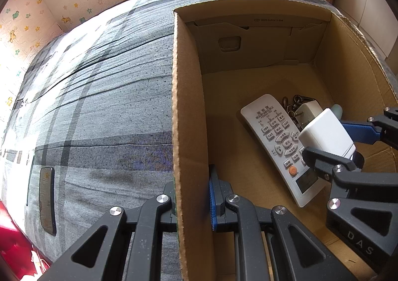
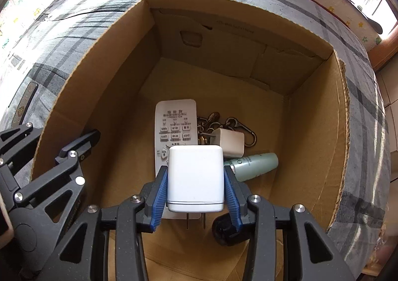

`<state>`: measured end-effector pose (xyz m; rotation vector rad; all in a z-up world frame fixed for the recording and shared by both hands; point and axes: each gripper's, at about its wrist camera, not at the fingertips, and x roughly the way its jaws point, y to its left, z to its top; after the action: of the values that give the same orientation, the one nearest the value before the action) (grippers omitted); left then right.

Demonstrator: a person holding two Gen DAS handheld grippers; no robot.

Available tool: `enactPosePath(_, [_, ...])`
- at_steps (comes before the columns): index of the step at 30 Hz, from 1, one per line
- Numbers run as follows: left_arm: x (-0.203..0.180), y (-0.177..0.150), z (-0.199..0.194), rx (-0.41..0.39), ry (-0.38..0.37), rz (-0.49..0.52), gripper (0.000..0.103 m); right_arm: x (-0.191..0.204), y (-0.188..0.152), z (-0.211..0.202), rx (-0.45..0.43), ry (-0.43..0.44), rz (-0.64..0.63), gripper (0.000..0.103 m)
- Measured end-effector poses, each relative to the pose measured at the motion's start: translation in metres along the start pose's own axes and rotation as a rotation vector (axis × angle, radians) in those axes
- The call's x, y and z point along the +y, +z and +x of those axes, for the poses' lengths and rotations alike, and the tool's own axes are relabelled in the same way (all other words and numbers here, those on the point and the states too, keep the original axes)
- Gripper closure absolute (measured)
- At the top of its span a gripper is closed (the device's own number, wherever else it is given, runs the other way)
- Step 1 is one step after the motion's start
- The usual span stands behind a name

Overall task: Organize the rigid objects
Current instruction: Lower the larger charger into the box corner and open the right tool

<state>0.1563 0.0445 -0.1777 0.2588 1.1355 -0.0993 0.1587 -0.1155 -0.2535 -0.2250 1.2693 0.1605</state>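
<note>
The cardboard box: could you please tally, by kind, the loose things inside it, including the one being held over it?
White plug adapters: 2, one in the right gripper, one on the box floor
Remote control: 1
Key ring with metal clasps: 1
Green bottle: 1
Black cylinder: 1
Total: 6

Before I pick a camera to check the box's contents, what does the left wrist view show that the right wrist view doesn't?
Only the left wrist view shows the left claw clamped on the cardboard box wall.

Only the right wrist view shows the charger's prongs and a black cylinder.

Both show the right claw gripping the large white charger, the remote, the small charger, the metal clips, the green bottle and the phone.
</note>
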Motion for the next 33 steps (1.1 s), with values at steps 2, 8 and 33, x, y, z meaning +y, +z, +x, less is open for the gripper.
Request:
enactPosePath(2, [0.000, 0.000, 0.000, -0.001, -0.001, -0.001, 0.088, -0.002, -0.001, 0.004, 0.017, -0.002, 0.006, 0.057])
enactPosePath(8, [-0.001, 0.001, -0.001, 0.000, 0.001, 0.000, 0.088, -0.002, -0.001, 0.005, 0.026, -0.007, -0.003, 0.057])
enactPosePath(33, [-0.002, 0.001, -0.002, 0.003, 0.005, 0.002, 0.088, -0.005, -0.004, -0.038, -0.085, -0.003, -0.003, 0.049])
